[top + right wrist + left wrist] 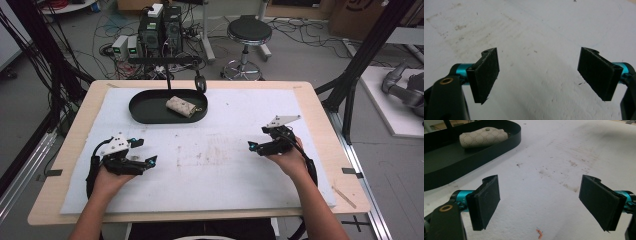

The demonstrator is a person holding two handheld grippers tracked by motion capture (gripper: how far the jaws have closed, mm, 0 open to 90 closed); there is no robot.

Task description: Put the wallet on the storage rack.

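A black oval tray [145, 111] lies on the far left part of the white mat, and a small beige patterned pouch [181, 106] rests inside it. In the left gripper view the tray [461, 162] and pouch [482, 137] sit at the upper left, well beyond the jaws. My left gripper [145, 152] rests low over the mat at the near left, open, with nothing between its pads [486, 201]. My right gripper [257, 138] is at the near right, also open and empty, its pads [486, 75] over bare mat.
The white mat [210, 150] covers most of the wooden table and is stained brown in the middle. A small orange scrap [539, 233] lies just before the left gripper. A black stand [167, 62] rises behind the tray. A stool, computers and cables stand on the floor beyond.
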